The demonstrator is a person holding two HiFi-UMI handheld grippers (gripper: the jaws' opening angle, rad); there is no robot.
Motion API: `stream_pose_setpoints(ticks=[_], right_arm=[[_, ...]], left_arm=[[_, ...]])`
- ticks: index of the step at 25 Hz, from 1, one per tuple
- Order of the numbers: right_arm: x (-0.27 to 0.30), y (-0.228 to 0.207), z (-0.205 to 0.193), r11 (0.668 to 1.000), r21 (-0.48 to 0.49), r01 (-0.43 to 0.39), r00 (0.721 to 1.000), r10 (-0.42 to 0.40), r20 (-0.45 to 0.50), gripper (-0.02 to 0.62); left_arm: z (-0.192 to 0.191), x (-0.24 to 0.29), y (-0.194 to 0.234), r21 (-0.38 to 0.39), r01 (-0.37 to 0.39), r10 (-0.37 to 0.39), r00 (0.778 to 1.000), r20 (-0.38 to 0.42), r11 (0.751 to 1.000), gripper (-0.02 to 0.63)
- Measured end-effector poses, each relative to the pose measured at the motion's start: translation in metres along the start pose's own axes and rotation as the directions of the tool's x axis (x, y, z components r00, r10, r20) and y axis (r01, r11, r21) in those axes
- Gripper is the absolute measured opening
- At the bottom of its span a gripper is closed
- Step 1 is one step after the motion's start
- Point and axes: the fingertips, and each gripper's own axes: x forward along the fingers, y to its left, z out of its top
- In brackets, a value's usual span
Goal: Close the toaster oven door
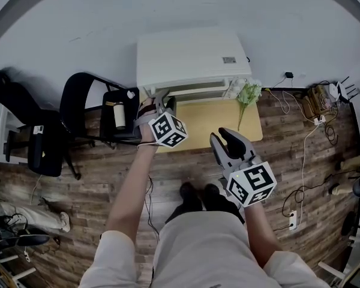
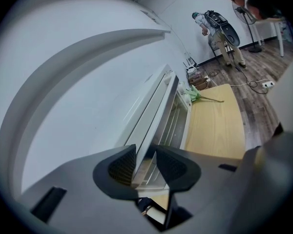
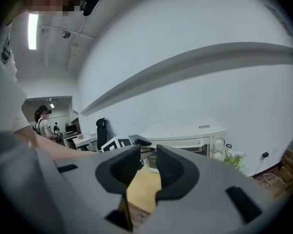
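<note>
Straddling the top edge of the toaster oven door (image 2: 155, 112), my left gripper (image 2: 145, 156) has its jaws apart, one pad on either side of the white bar and, as far as I can see, not squeezing it; my right gripper (image 3: 147, 156) hangs back from the table (image 1: 210, 125), jaws parted and empty; the toaster oven (image 1: 192, 59) sits at the table's far edge, its door upright against the front, perhaps not fully seated; withdrawing crookedly could hook the bar and swing the door down.
</note>
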Motion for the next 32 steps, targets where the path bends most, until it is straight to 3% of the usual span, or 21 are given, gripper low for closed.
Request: stream_pose_setpoints(ticks=[14,32], right_arm=[[0.009,-0.003,0.0,1.0,0.009,-0.008,1.0,0.008,-0.004,0.087],[-0.026,-0.001,-0.002,0.998,0.007,0.055,0.998,-0.055,0.017,0.087]], left_arm=[[-0.001,0.001,0.002,-0.073,0.051,-0.051,0.999,0.001,0.996,0.127],[-0.001,-0.007,-0.005,0.065,0.009,-0.011,1.0,0.027,0.998,0.132]])
